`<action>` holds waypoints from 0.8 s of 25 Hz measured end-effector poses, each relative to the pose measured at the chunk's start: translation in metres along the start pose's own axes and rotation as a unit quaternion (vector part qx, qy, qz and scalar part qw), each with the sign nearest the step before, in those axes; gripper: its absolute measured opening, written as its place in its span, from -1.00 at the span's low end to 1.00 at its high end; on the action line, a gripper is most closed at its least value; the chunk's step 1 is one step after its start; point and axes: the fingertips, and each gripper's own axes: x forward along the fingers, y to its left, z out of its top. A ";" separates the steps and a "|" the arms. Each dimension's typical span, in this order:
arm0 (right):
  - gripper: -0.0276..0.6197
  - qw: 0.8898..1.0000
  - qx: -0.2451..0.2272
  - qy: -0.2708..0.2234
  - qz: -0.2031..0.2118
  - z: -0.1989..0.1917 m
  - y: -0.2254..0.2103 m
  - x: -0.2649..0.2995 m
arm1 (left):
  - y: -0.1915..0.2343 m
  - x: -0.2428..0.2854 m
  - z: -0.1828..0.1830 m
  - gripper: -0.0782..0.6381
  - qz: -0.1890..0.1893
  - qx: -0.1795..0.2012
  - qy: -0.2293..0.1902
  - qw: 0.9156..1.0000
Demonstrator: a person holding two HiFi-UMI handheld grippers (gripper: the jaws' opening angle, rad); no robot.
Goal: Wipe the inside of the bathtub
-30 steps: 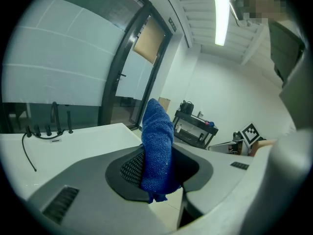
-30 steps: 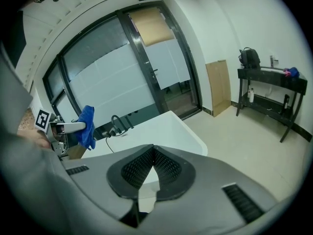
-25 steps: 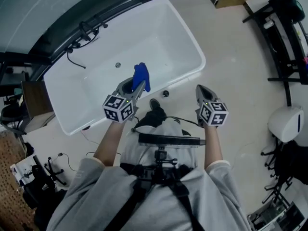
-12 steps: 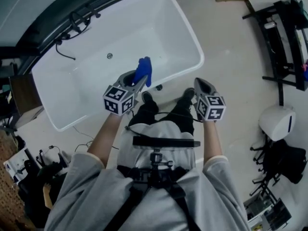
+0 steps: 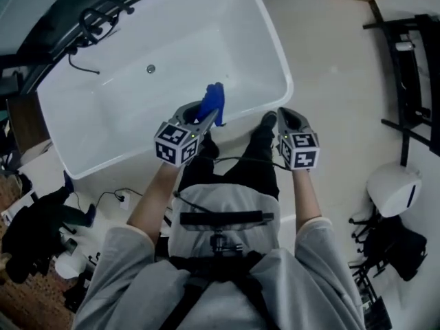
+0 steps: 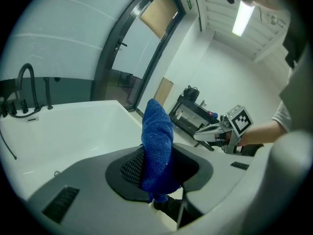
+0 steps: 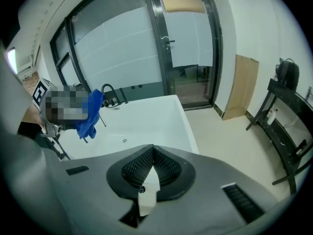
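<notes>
1. Head view: you stand at the near long side of the white bathtub (image 5: 271, 43), a gripper in each hand held out in front of you
2. Your left gripper (image 5: 205, 117) reaches over the tub's near rim, its jaws pinching a blue cloth (image 5: 214, 102)
3. Left gripper view: the cloth is clamped between the two black pads, its free end standing up above the jaws, with the tub's white inside behind it
4. Right gripper view: the cloth hangs in the air over the tub, apart from the white surface below it
5. Your right gripper (image 5: 287, 117) is held just outside the tub's near right corner, over the pale floor (image 5: 344, 95), well apart from the cloth
6. Its jaws are pressed together with nothing between them
7. A black tap (image 5: 96, 16) stands on the tub's far rim toward the left end, and a small round drain (image 5: 150, 68) shows in the tub's bottom below it
</notes>
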 end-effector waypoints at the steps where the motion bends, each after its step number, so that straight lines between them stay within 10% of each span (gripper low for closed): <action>1: -0.89 1.000 -0.003 0.003 0.004 0.000 -0.007 0.009 | 0.000 0.014 -0.004 -0.42 -0.001 -0.002 0.006 1.000; 20: -0.89 0.999 -0.011 0.040 0.032 -0.031 -0.118 0.142 | -0.001 0.277 -0.101 -0.42 -0.061 -0.041 0.110 0.991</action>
